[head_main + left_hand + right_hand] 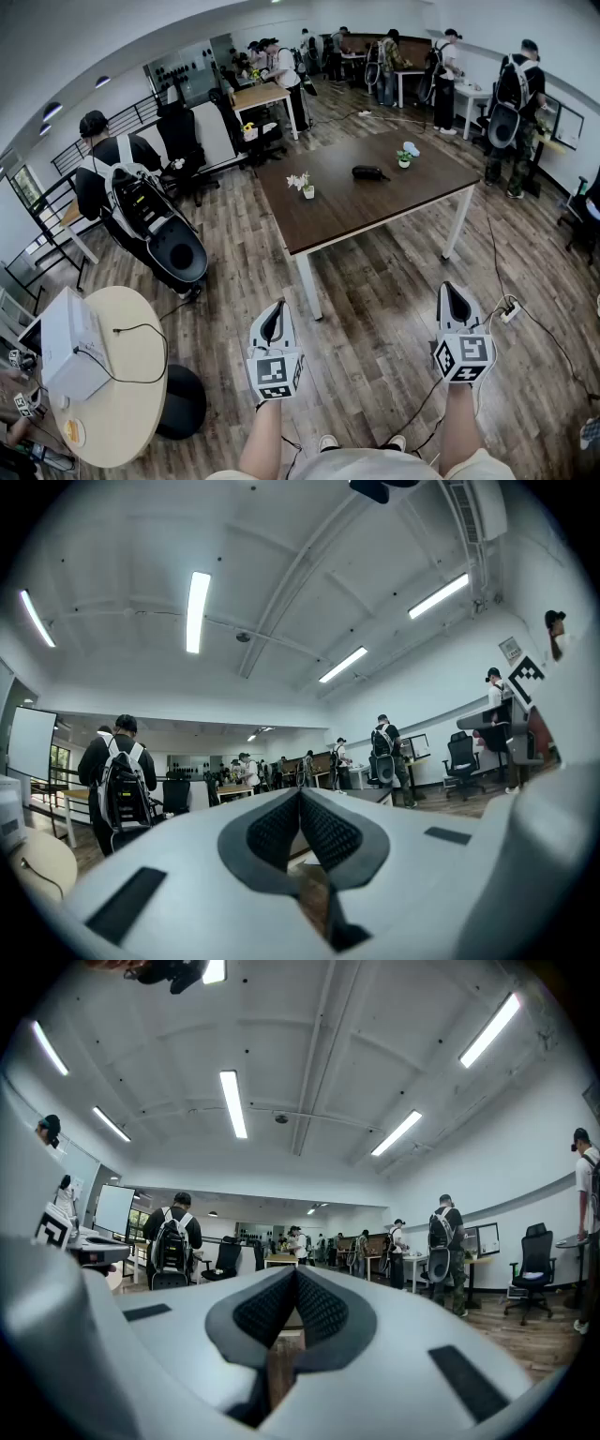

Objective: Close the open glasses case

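Note:
A dark glasses case (369,172) lies on the brown table (347,202) ahead of me, far beyond both grippers. I cannot tell from here whether its lid is up. My left gripper (275,320) and right gripper (453,300) are held level over the wooden floor, well short of the table's near edge. Both are shut with nothing between the pads. In the left gripper view the left gripper (300,794) has its dark pads meeting at the tip. The right gripper (295,1274) looks the same in the right gripper view.
On the table stand a small white flower pot (306,185) and another little plant (404,158). A round beige table (117,370) with a white box (70,347) is at my left. A person with a backpack (131,202) stands left of the brown table. Cables (520,314) cross the floor at right.

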